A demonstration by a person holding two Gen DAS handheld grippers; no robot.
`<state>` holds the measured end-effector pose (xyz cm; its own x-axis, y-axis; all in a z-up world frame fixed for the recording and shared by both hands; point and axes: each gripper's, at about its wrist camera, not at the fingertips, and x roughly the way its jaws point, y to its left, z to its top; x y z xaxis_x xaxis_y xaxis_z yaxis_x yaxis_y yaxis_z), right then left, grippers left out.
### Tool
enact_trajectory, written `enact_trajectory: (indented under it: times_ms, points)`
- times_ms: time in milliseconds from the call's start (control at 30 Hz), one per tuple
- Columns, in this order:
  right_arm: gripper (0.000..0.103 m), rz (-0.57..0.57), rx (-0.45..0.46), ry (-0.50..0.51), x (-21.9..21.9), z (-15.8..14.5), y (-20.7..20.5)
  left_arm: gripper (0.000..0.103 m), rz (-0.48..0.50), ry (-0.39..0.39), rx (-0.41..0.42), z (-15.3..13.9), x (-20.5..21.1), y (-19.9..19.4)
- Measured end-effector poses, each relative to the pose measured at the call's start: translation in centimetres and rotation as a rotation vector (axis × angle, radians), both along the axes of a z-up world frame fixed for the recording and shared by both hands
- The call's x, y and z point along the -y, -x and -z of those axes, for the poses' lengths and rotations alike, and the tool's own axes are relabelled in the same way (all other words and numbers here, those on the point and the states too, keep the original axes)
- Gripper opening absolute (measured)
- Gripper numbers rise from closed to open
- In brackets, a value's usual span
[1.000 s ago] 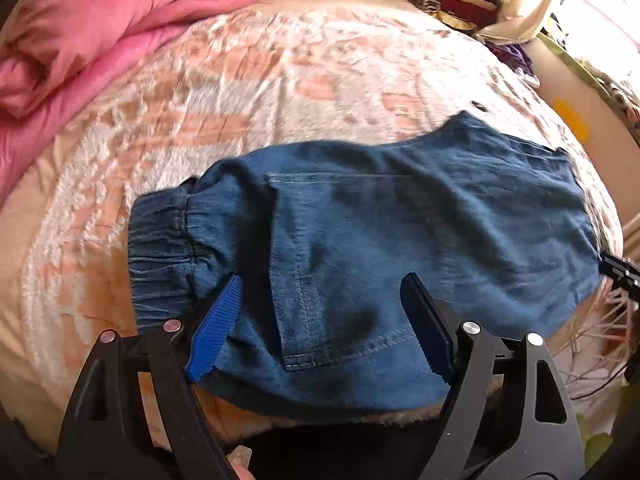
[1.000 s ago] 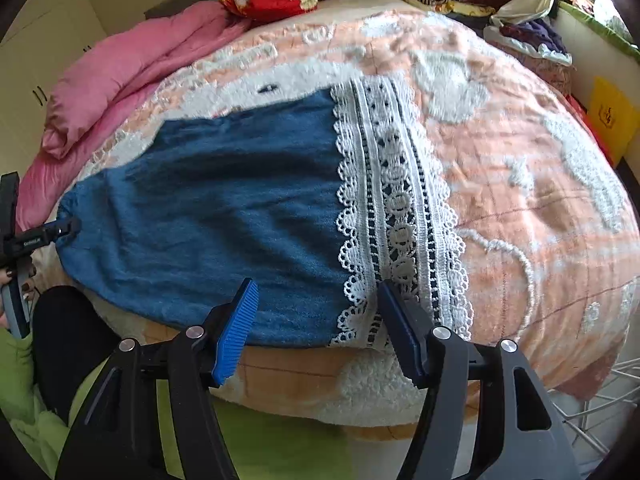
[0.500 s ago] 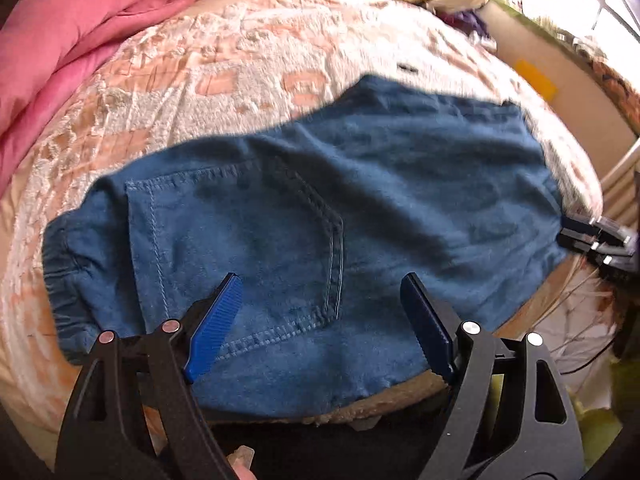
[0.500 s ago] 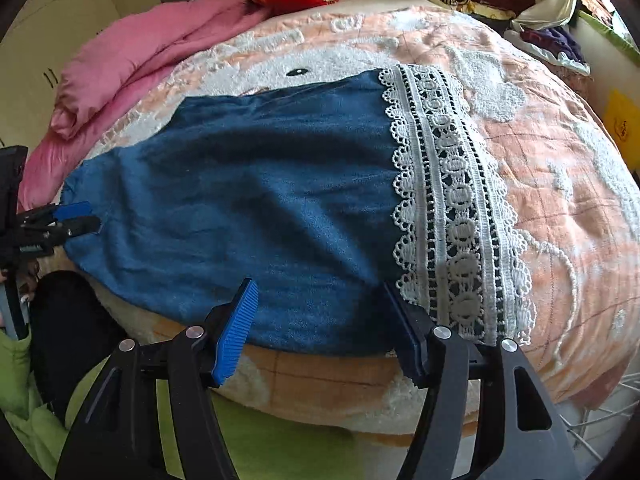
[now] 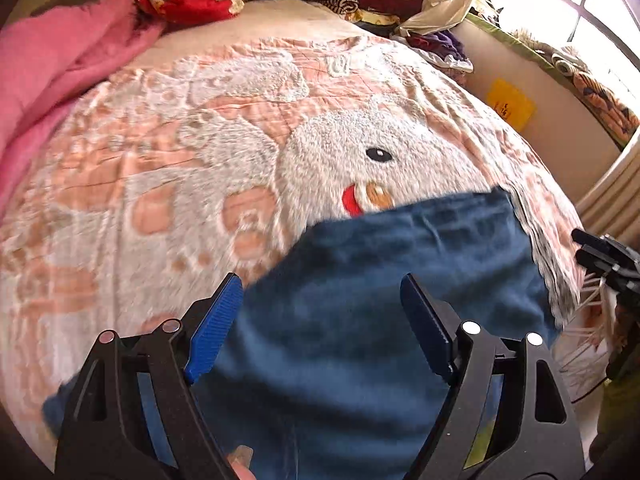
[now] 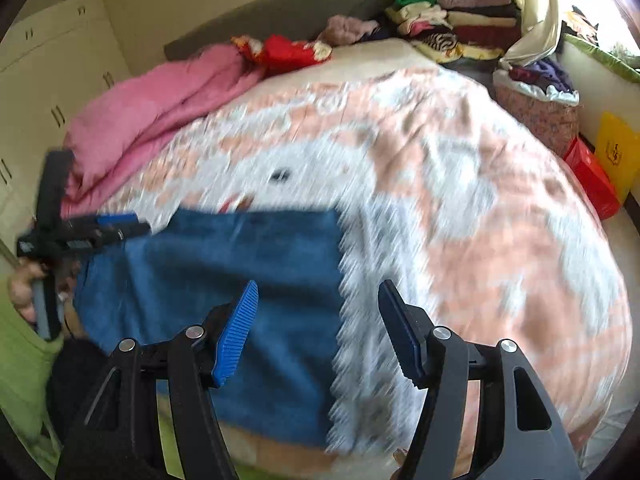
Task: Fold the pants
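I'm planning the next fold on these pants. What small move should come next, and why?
Probably lower the left hand-held gripper onto the near edge of the pants and close. Both grippers look open with nothing between the pads, and the pants lie flat on the blanket, lace hem toward the right gripper. The frames are blurred, so the exact edge is unclear.

Handheld rig: black frames, blue pads, green sleeve

Left gripper [image 5: 320,320] and right gripper [image 6: 318,326] are each built from black plastic arms with triangular cut-outs, pinned by round silver screws. A ribbed bright-blue pad [image 5: 212,328] is fitted to the left-hand finger of each; the opposite pad [image 5: 424,328] is seen edge-on and looks darker. In the right wrist view a light-green sleeve [image 6: 20,344] and dark clothing are seen by the hand [image 6: 24,284].
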<state>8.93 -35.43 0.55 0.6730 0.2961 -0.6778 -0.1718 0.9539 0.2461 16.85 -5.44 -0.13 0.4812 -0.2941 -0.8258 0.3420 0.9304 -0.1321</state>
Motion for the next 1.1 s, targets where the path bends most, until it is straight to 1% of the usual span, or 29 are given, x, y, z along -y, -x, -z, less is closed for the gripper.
enact_trajectory:
  times_ms: [67,133,200,300,333,367,400,433,467,500,533,567,600,667,700,767,800,833,933,1000,1033,1067,1100]
  points:
    - [0.061,0.026,-0.003,0.012,1.1,-0.1,-1.7,0.074,0.005,-0.003,-0.017,1.0,0.4,-1.6]
    - [0.061,0.040,-0.028,-0.009,2.5,0.3,-4.0,0.074,0.008,0.001,-0.032,2.2,0.6,-3.0]
    - [0.061,0.037,-0.063,-0.039,3.4,1.1,-6.2,0.074,0.003,0.021,-0.049,2.9,0.5,-3.9]
    - [0.061,0.025,-0.111,-0.058,4.0,2.5,-8.9,0.073,0.013,0.060,-0.077,4.0,0.8,-4.9]
    - [0.061,0.019,-0.125,-0.066,4.1,3.0,-9.6,0.070,0.020,0.069,-0.085,4.4,0.9,-5.0]
    - [0.061,0.007,-0.139,-0.080,4.2,3.4,-10.2,0.058,0.021,0.068,-0.084,4.7,1.1,-5.1]
    - [0.061,-0.002,-0.159,-0.095,4.2,4.2,-11.0,0.041,0.020,0.060,-0.075,4.8,1.2,-5.0]
    - [0.061,-0.021,-0.177,-0.109,4.1,4.7,-11.5,0.030,0.035,0.071,-0.074,4.9,1.4,-5.0]
    - [0.061,-0.042,-0.194,-0.124,3.9,5.2,-11.7,0.008,0.047,0.093,-0.075,4.8,1.4,-4.8]
    - [0.060,-0.065,-0.214,-0.140,3.7,6.0,-12.0,0.003,0.055,0.107,-0.076,4.7,1.4,-4.7]
    - [0.048,-0.077,-0.222,-0.141,3.6,6.4,-12.1,0.002,0.059,0.102,-0.064,4.4,1.5,-4.5]
    - [0.032,-0.090,-0.215,-0.146,3.5,6.6,-11.9,0.001,0.064,0.089,-0.044,4.1,1.6,-4.2]
    - [0.025,-0.096,-0.201,-0.157,3.4,6.4,-11.5,0.001,0.067,0.086,-0.026,3.8,1.7,-3.9]
    - [0.022,-0.095,-0.146,-0.167,3.7,5.2,-10.7,0.001,0.063,0.085,0.027,2.6,1.6,-3.5]
    - [0.022,-0.083,-0.099,-0.157,3.9,4.3,-10.2,0.001,0.059,0.086,0.042,2.3,1.6,-3.6]
    - [0.022,-0.062,-0.054,-0.168,4.4,3.4,-9.9,0.001,0.057,0.079,0.056,2.0,1.9,-4.1]
    - [0.022,-0.056,-0.051,-0.155,4.5,3.3,-10.3,0.001,0.056,0.065,0.054,2.3,2.3,-4.3]
    - [0.022,-0.049,-0.059,-0.121,4.3,3.7,-10.7,0.001,0.053,0.053,0.046,2.9,2.5,-4.6]
    - [0.023,-0.042,-0.108,-0.031,3.6,5.8,-11.8,0.002,0.031,0.025,0.017,4.7,2.7,-5.4]
    - [0.025,-0.040,-0.104,0.005,3.0,6.6,-11.9,0.003,0.025,0.001,0.038,5.0,2.8,-5.4]
    - [0.032,-0.028,-0.098,0.014,2.9,6.6,-11.9,0.005,0.024,-0.010,0.050,5.0,2.8,-5.4]
    - [0.044,-0.012,-0.094,0.021,3.0,6.5,-11.8,0.006,0.020,-0.006,0.056,5.0,2.7,-5.3]
    - [0.049,0.005,-0.094,0.033,3.2,6.2,-11.5,0.009,0.011,0.009,0.055,5.0,2.4,-5.3]
